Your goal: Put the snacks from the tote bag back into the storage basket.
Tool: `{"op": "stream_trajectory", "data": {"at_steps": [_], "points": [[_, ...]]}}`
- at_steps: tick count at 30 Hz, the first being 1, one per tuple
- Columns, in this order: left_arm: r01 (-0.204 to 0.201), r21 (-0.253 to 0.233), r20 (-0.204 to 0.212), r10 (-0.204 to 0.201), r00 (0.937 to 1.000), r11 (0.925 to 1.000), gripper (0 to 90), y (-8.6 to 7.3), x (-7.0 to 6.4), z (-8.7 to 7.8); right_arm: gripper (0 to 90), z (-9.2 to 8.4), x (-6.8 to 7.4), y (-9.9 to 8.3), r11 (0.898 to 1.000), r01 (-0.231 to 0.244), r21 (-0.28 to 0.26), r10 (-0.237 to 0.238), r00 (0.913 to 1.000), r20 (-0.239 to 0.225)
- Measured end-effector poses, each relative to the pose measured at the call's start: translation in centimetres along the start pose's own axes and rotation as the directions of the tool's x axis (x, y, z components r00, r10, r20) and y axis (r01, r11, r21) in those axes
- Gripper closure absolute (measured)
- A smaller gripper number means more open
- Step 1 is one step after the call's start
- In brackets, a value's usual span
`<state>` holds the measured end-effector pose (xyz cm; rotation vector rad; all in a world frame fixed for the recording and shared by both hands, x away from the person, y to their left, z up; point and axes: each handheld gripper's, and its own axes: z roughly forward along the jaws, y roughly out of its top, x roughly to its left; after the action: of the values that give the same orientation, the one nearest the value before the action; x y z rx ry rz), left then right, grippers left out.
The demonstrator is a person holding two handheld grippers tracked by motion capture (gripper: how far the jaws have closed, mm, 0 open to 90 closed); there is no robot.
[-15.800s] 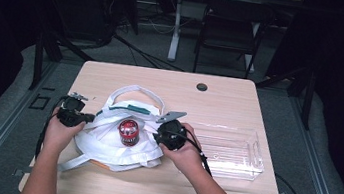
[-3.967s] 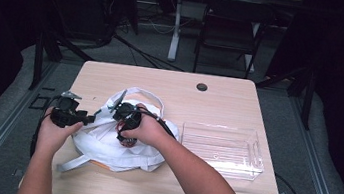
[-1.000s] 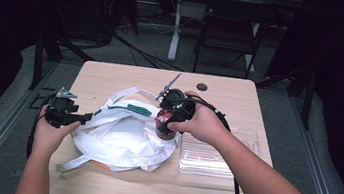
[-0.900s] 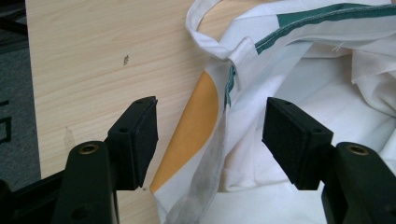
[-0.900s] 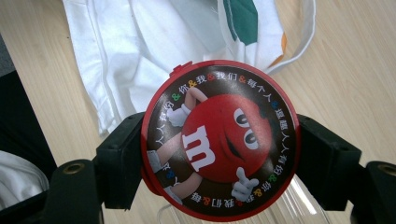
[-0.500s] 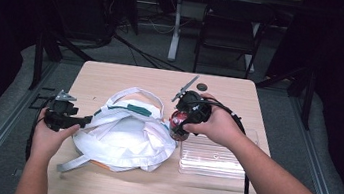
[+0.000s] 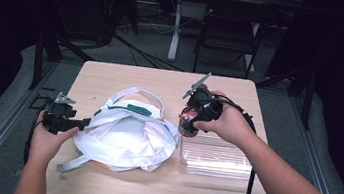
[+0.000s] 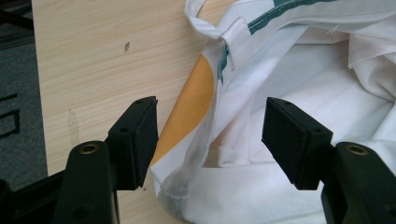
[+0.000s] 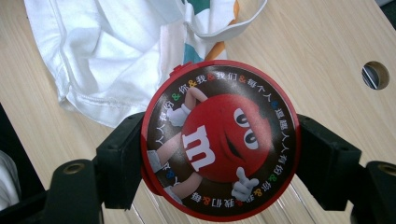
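My right gripper (image 7: 191, 121) held the round red tin (image 9: 218, 140), jaws clamped on it, above the clear tray (image 7: 215, 158). My left gripper (image 8: 210, 140), jaws apart, straddled the white bag (image 7: 127, 136) edge at the counter's (image 7: 127, 78) left.

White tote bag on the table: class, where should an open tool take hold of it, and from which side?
Grip the white bag at its left rim, where the left tool already straddles a raised fold beside the orange patch. Come in level from the bag's left: that edge stands off the table, thin enough to fit between the open jaws.
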<state>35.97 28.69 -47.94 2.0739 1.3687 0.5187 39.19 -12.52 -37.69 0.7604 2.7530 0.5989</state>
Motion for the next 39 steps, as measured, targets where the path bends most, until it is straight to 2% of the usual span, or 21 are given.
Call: {"op": "stream_trajectory", "data": {"at_steps": [2, 5, 11, 16, 23, 29, 35, 39], "points": [[0.008, -0.013, -0.009, -0.008, 0.9999, 0.9999, 36.4, -0.1, 0.0, 0.0, 25.1, -0.1, -0.1, -0.1, 1.0, 0.002, 0.002, -0.002, 1.0, 0.001], [0.005, 0.0, -0.004, -0.005, 1.0, 1.0, 36.5, -0.1, 0.1, -0.2, 25.1, -0.2, -0.2, -0.3, 1.0, 0.006, 0.01, -0.006, 1.0, 0.005], [0.011, -0.008, -0.002, -0.011, 0.9999, 0.9999, 36.5, -0.1, 0.2, -0.2, 25.1, -0.4, -0.5, -0.9, 1.0, 0.008, 0.02, -0.009, 0.9999, 0.015], [0.018, -0.012, 0.004, -0.018, 0.9998, 0.9998, 36.5, 0.0, 0.4, -0.3, 25.1, -0.3, -0.8, -1.2, 1.0, -0.01, 0.009, 0.01, 0.9998, 0.014], [0.034, -0.036, 0.015, -0.033, 0.9993, 0.9988, 36.5, 0.4, 0.8, -0.2, 25.1, 0.8, -1.2, -2.2, 0.999, -0.031, 0.016, 0.031, 0.9995, 0.003], [0.034, -0.031, 0.018, -0.033, 0.9993, 0.9989, 36.5, 0.7, 1.0, 0.1, 25.1, 1.7, -1.8, -3.3, 0.998, -0.054, 0.02, 0.054, 0.9985, 0.004], [0.036, -0.029, 0.013, -0.036, 0.9993, 0.9989, 36.6, 0.7, 1.1, 0.1, 25.1, 2.6, -2.6, -3.8, 0.999, -0.041, 0.023, 0.041, 0.9991, 0.007], [0.038, -0.03, 0.007, -0.038, 0.9993, 0.9988, 36.6, 0.6, 1.2, 0.0, 25.1, 3.1, -2.9, -4.1, 0.999, -0.027, 0.024, 0.027, 0.9996, -0.008]]}}
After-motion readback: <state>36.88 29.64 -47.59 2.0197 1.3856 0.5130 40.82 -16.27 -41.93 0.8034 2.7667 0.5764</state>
